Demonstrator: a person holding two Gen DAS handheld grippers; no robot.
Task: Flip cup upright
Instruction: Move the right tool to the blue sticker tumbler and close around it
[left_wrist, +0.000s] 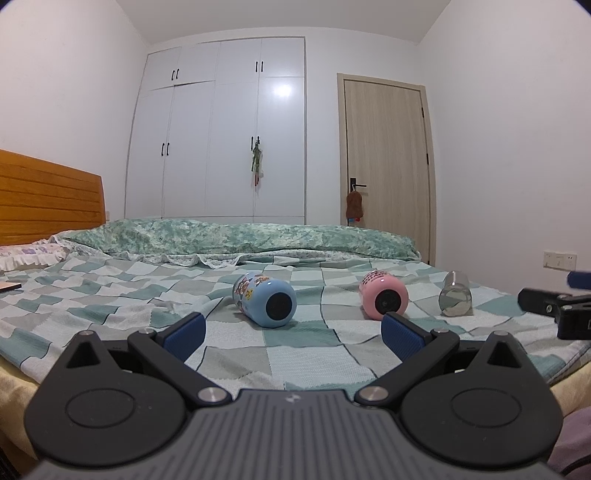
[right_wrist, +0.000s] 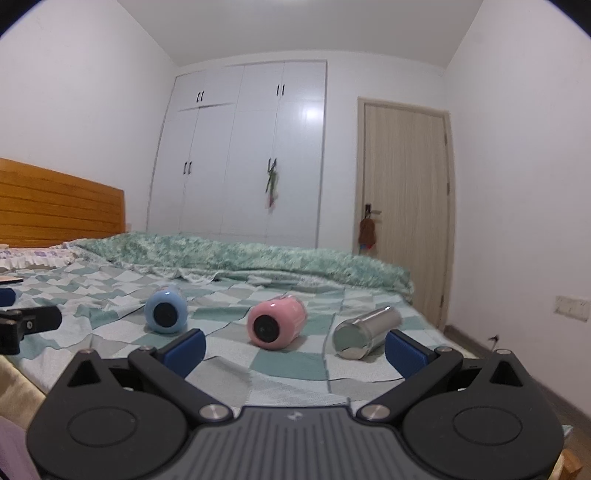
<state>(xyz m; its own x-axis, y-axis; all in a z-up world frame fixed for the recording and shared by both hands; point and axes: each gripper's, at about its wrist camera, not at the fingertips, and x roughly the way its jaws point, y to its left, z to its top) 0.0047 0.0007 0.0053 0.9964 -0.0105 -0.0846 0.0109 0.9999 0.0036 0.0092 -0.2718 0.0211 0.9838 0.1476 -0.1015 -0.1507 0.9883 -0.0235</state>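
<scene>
Three cups lie on their sides on the checked bedspread, bases towards me. The blue cartoon cup is at the left, the pink cup in the middle, the steel cup at the right. My left gripper is open and empty, low over the bed, just short of the blue and pink cups. My right gripper is open and empty, just short of the pink and steel cups. Each gripper shows at the edge of the other's view, the right one in the left wrist view and the left one in the right wrist view.
A rolled green quilt lies across the bed behind the cups. A wooden headboard and a pillow are at the left. White wardrobe and a wooden door stand beyond. The bed's edge is near me.
</scene>
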